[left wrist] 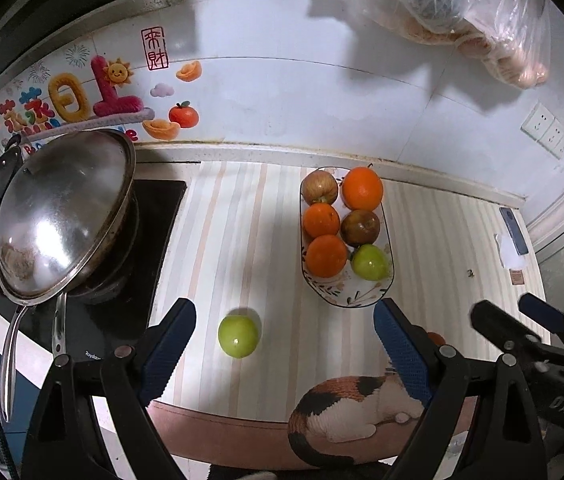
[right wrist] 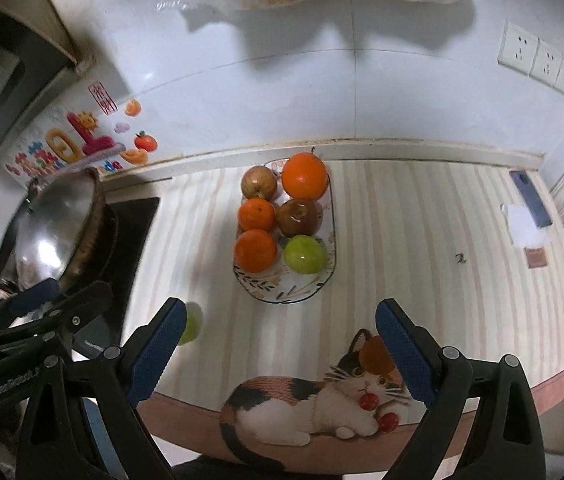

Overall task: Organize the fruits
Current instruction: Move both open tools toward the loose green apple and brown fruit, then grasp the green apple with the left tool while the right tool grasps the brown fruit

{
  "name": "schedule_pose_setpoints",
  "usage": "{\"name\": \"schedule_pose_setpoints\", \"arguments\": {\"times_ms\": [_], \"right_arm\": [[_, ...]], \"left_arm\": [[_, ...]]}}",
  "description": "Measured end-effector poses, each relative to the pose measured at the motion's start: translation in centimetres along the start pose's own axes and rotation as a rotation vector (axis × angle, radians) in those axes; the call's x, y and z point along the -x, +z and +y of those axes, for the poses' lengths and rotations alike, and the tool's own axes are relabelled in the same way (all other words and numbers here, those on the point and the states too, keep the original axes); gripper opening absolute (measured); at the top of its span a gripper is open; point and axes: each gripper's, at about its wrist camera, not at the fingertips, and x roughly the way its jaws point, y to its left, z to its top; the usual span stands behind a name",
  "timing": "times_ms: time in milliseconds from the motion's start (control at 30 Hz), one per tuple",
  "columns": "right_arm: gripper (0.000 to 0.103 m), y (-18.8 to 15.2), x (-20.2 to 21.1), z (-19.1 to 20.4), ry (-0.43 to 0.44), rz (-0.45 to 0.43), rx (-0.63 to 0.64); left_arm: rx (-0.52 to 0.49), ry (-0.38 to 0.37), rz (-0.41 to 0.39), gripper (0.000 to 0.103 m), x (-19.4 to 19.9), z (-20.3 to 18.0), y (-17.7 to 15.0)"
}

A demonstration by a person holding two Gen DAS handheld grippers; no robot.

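An oval patterned plate (left wrist: 345, 300) (right wrist: 282, 294) stands near the back wall and holds three oranges, two brownish apples and a green apple (left wrist: 369, 262) (right wrist: 304, 254). A second green apple (left wrist: 238, 337) lies on the striped counter in front of the plate. It sits below the gap of my left gripper (left wrist: 285, 336), which is open with its pads clear of the fruit. In the right wrist view this apple (right wrist: 193, 323) is half hidden behind a finger. My right gripper (right wrist: 282, 340) is open and empty. A loose orange (right wrist: 375, 354) lies beside its right finger.
A wok with a steel lid (left wrist: 62, 216) sits on a black cooktop (left wrist: 154, 216) at the left. A phone (right wrist: 531, 200) and paper lie at the far right. Plastic bags (left wrist: 461, 8) hang on the wall. The mat's cat print (right wrist: 313, 404) marks the front edge.
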Motion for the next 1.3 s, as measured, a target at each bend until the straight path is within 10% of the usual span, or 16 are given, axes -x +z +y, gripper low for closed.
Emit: {"name": "schedule_pose_setpoints", "arguments": {"times_ms": [500,900,1067,1300], "right_arm": [[0.101,-4.2,-12.6,-13.5,-0.071,0.293,-0.281],[0.09,-7.6,-20.0,-15.6,-0.108,0.433,-0.3],[0.076,-7.9,-21.0,-15.5,-0.103,0.451,-0.289],[0.06,-7.8,-21.4,-15.1,-0.089,0.434,-0.258]], "left_arm": [[0.066,0.106,0.257,0.093,-12.4,4.0,-1.6],[0.038,0.194,0.494,0.093,-22.5,5.3,-5.1],[0.073,0.16,0.5,0.056,-23.3,5.9,-5.8],[0.073,0.146,0.473,0.053,-22.6,5.4,-6.3]]}}
